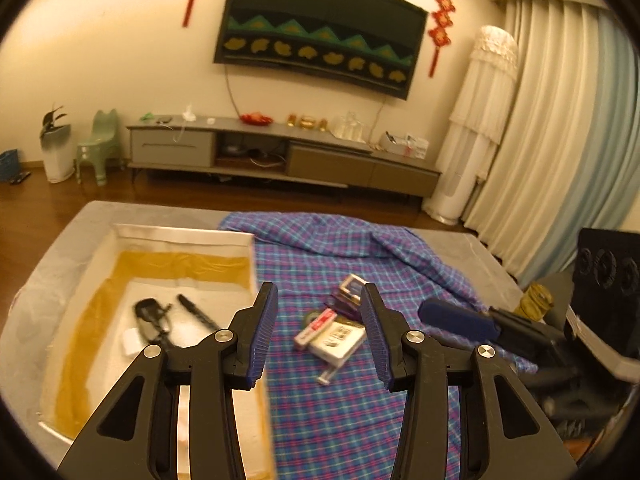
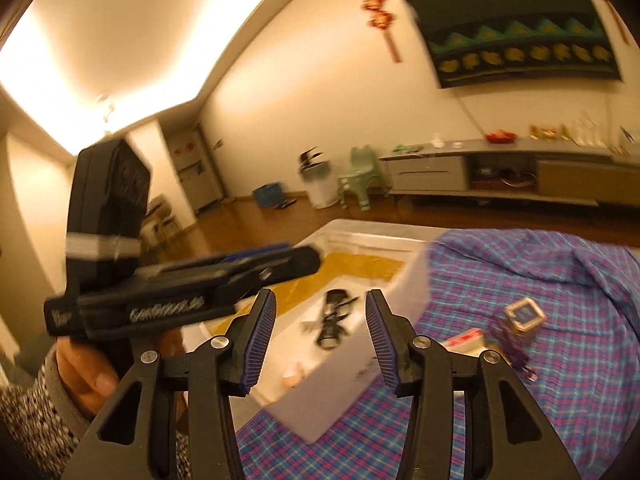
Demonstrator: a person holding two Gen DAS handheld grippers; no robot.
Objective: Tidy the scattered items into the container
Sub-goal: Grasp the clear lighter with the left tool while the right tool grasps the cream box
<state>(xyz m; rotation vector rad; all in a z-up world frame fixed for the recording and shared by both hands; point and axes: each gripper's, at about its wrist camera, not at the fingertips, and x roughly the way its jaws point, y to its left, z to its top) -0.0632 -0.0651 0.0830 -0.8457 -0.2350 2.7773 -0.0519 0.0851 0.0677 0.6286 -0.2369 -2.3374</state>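
Note:
A white box (image 1: 120, 236) with a yellow lining sits on the left of the bed and holds a black tangled item (image 1: 152, 316) and a black pen (image 1: 196, 312). My left gripper (image 1: 320, 332) is open and empty, hovering between the box's right wall and a small pile on the plaid cloth. That pile has a white packet (image 1: 338, 344), a red-and-white stick (image 1: 316, 326) and a purple item with a square case (image 1: 348, 292). My right gripper (image 2: 320, 332) is open and empty above the box's near corner (image 2: 360, 384). The square case (image 2: 525, 314) lies to its right.
A purple-blue plaid cloth (image 1: 360, 248) covers the grey bed (image 1: 60, 280). In the right wrist view a hand (image 2: 84, 376) holds the left gripper's body (image 2: 180, 292) at the left. A TV cabinet (image 1: 280, 152), a green stool (image 1: 98, 148) and curtains (image 1: 560, 140) stand beyond.

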